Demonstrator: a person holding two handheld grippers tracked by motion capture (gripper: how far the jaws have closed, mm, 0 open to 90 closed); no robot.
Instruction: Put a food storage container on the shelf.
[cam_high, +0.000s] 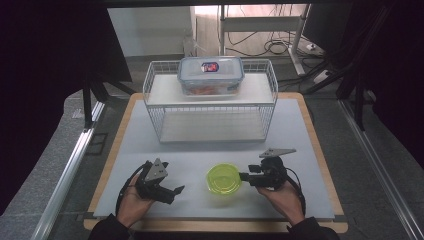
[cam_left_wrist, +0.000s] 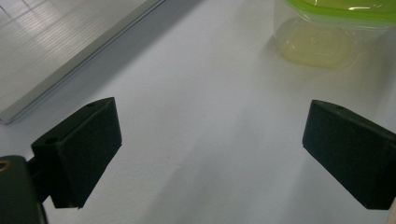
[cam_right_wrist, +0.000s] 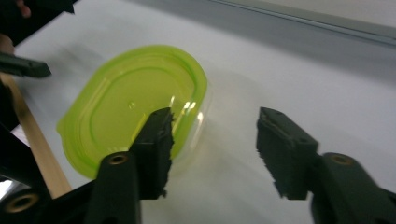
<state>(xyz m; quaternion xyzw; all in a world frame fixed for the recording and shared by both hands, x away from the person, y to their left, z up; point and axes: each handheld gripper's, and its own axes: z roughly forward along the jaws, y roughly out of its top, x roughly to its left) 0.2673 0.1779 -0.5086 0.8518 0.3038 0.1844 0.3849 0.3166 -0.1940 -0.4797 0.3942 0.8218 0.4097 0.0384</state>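
- While both hands rest near the front edge of the counter (cam_high: 300, 130), a green-lidded container (cam_high: 224, 179) sits between the two claws on the grey-white mat.
- Container: clear plastic body, lime-green lid on top, rounded-rectangle outline. Upright, flat on the mat.
- Right claw (cam_high: 245, 176): held level in the person's right hand (cam_high: 286, 196), tips pointing at the container's right side, right at its rim in the high view.
- Right gripper view: jaws stand about halfway apart. One jaw overlaps the near edge of the green lid (cam_right_wrist: 133, 105), the other is over bare mat. Pads not pressing on anything; nothing gripped.
- Left claw (cam_high: 176, 191): in the left hand (cam_high: 134, 202), lying low on the mat left of the container, apart from it, tips angled toward the container.
- Left gripper view: jaws spread wide, bare mat between them, nothing held. Container's clear base and green rim (cam_left_wrist: 334, 28) show ahead, beyond the jaws and toward the right-hand one.
- White wire rack (cam_high: 210, 100) stands at the back of the mat, well apart from the claws.
- On the rack's top shelf: a clear lock-lid food box (cam_high: 210, 75) with a blue-trimmed lid and a label; orange-red contents inside, not identifiable.
- Rack's lower level holds nothing visible.
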